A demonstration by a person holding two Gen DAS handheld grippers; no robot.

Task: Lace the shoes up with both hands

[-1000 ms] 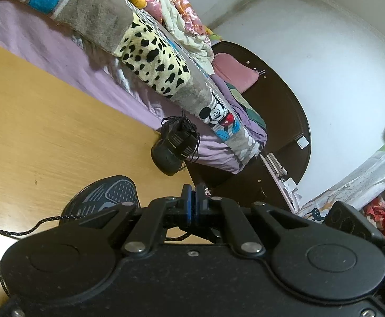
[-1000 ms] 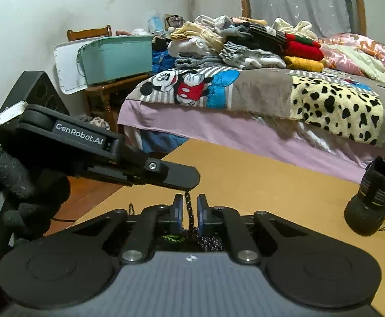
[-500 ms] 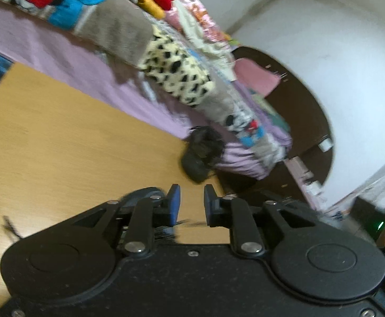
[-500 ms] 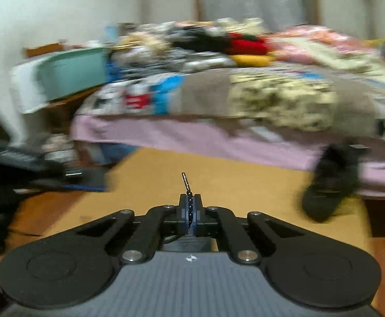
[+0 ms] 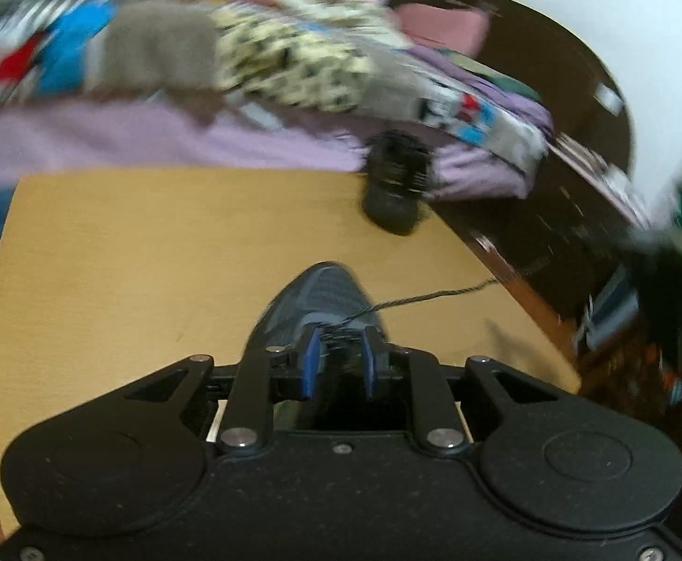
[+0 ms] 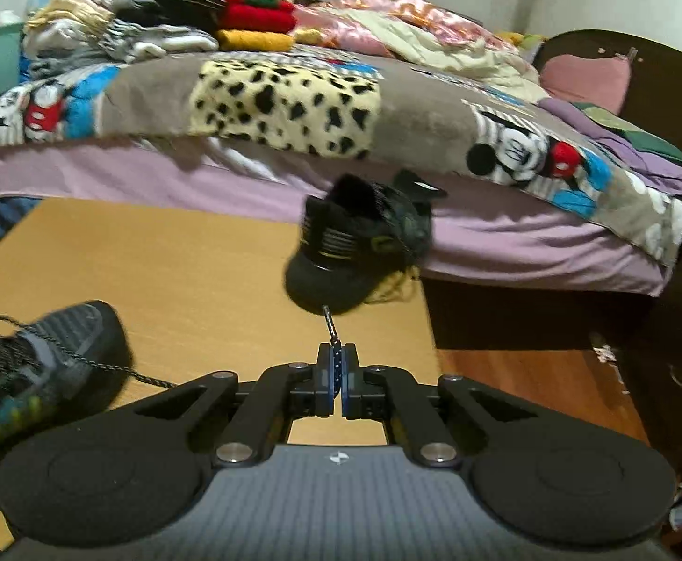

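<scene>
Grey knit-mesh shoe (image 6: 37, 364), on wooden bench (image 6: 191, 271) near its front edge: mid-lacing. Right hand-held gripper (image 6: 336, 369) pinched black speckled lace (image 6: 331, 327); left hand-held gripper (image 5: 338, 360) stood spread over eyelets. Next, probably: thread tip through.

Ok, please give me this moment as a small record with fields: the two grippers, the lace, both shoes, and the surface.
right gripper: shut on the lace, tip sticking out beyond the pads
left gripper: jaws apart, over the lacing area of the near shoe; nothing seen pinched
lace: dark braided cord, runs from the near shoe toward the right gripper
near shoe: grey mesh trainer on the table, partly laced
far shoe: black trainer at the table's far edge, against the bed
table: light wood
bed: purple sheet, patterned blanket, folded clothes on top
</scene>
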